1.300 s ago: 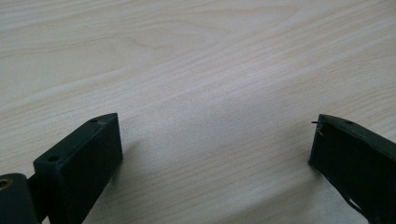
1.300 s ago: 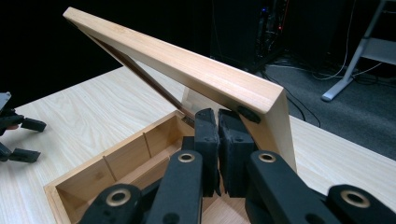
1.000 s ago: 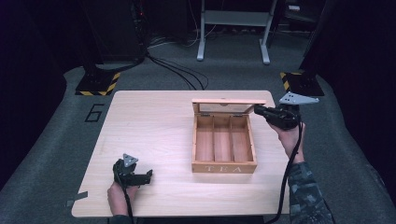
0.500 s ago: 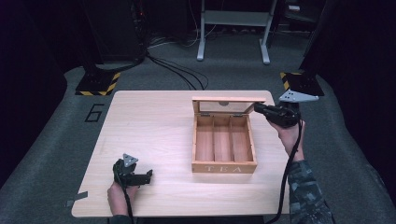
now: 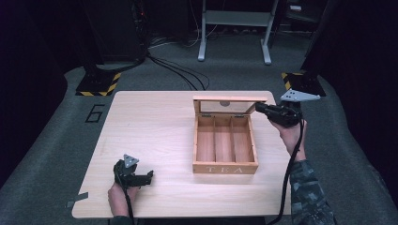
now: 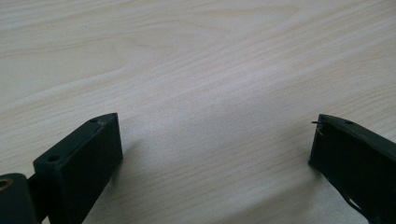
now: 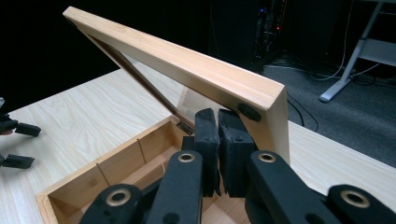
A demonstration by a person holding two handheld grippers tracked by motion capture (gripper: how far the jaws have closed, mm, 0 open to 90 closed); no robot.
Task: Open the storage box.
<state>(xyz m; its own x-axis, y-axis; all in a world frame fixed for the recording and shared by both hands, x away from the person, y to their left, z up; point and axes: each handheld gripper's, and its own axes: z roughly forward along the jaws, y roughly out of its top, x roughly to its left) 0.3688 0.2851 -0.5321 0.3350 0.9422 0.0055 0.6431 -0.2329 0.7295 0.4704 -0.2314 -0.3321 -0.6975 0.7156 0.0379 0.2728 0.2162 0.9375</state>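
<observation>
- Wooden tea box (image 5: pixel 225 145) with three empty compartments sits toward the desk's right edge; its glass-paned wooden lid (image 7: pixel 187 70) stands raised, so I judge opening nearly done.
- My right gripper (image 7: pixel 218 140), jaws together, sits beneath the lid's corner.
- My left gripper (image 5: pixel 133 174) rests spread apart near the front-left corner.
- Since a second ago, nothing has visibly shifted.

Evenly lit from above on the pale desk (image 5: pixel 159 136) against a near-black room, soft and slightly blurred in the high view, with faint shadows under the fingers (image 6: pixel 84 154) and no glare.
</observation>
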